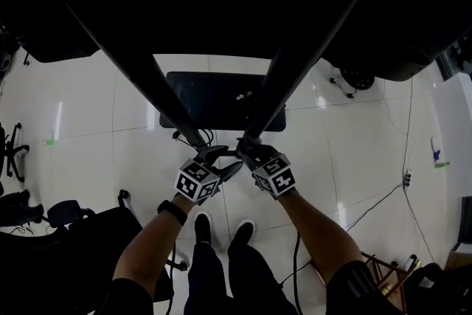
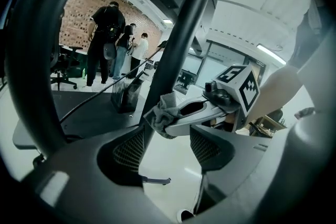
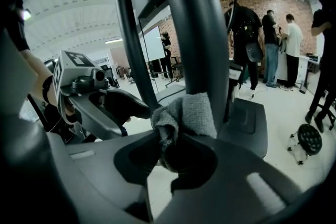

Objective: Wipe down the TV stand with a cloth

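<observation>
Grey cloth (image 3: 191,113), clamped in the right gripper (image 3: 178,147), presses a TV stand upright (image 3: 191,34): wiping step, apparently. Left gripper (image 2: 168,147) gapes empty. Next: slide cloth along upright.

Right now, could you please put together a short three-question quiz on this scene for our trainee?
1. Multiple choice: what does the right gripper hold?
A) a grey terry cloth
B) a black cable
C) nothing
2. True or false: the left gripper is shut on the cloth.
3. Short answer: what is the cloth resting against?

Key
1. A.
2. False. Its jaws stand apart with nothing between them.
3. The black slanted pole of the TV stand, low down near the floor.
</observation>
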### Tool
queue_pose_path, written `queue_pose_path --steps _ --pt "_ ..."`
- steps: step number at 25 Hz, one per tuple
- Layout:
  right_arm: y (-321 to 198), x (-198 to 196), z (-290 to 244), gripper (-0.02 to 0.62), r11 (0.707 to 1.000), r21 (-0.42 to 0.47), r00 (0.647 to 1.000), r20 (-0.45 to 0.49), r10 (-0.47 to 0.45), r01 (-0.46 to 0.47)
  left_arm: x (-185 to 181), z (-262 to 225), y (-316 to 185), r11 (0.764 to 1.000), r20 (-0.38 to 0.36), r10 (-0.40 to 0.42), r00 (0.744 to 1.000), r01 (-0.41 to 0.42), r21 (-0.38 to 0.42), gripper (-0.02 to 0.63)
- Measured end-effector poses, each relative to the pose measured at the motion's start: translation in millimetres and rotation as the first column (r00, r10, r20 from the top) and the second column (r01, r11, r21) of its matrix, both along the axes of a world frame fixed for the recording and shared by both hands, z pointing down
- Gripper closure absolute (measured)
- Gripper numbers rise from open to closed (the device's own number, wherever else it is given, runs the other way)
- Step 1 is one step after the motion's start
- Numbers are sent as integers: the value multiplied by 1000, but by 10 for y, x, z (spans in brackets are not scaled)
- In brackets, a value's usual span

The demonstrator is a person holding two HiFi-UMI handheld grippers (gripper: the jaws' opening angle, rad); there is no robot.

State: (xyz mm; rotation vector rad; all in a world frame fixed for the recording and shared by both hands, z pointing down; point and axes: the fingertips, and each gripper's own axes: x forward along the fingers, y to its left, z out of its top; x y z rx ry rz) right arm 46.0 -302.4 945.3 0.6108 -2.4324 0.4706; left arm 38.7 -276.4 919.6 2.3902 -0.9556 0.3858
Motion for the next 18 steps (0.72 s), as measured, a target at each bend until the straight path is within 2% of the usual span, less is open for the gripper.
queue_pose_path --steps 4,9,13,18 --pt "237 -19 -501 546 999 35 997 73 -23 20 -85 -447 92 998 8 -2 1000 2 69 311" --pt "461 26 -1543 546 989 148 984 168 -52 27 -215 -1338 275 984 7 -21 1000 19 180 311" --pt "658 78 -2368 546 971 237 973 212 -92 40 -146 -1984 679 971 23 -2 1000 -4 238 313" --pt "928 192 -3181 546 958 285 948 300 -106 17 -125 -2576 1163 959 -18 -58 998 61 277 313"
